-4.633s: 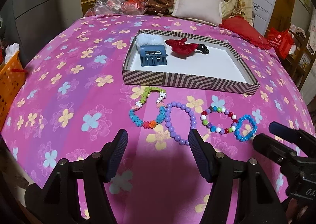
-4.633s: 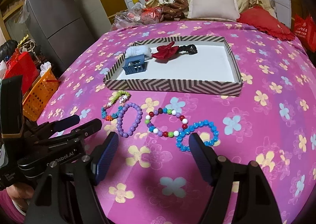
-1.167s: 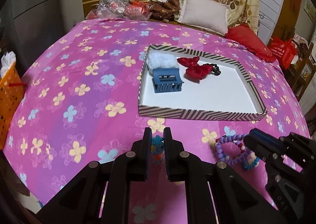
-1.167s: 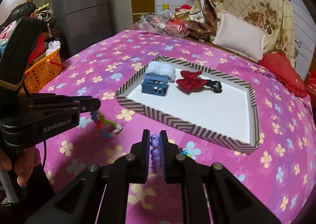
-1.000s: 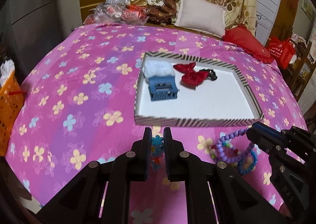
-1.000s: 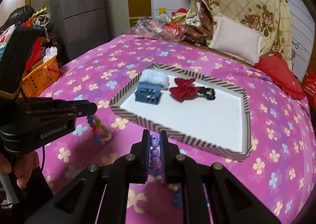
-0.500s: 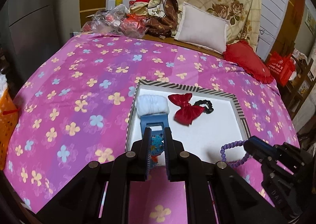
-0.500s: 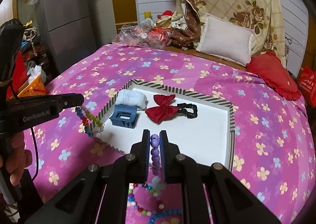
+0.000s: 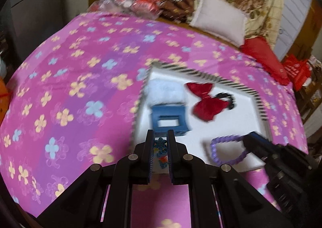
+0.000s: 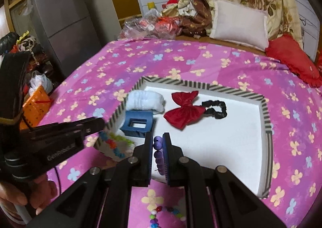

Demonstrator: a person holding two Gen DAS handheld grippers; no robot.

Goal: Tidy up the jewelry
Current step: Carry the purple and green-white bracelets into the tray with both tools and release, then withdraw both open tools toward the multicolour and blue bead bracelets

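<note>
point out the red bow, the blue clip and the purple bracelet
red bow (image 10: 186,111), right wrist view, on its lower lobe
blue clip (image 10: 138,123), right wrist view, on its top frame
purple bracelet (image 9: 216,150), left wrist view, on the beads of its left curve

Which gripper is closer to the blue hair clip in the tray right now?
Left. The left gripper, shut on the flower bracelet, sits right at the blue hair clip. The right gripper, holding the purple bracelet, is farther right.

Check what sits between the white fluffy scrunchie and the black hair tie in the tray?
The red bow lies between the white scrunchie and the black hair tie, joined to the tie; clearest in the right wrist view.
</note>
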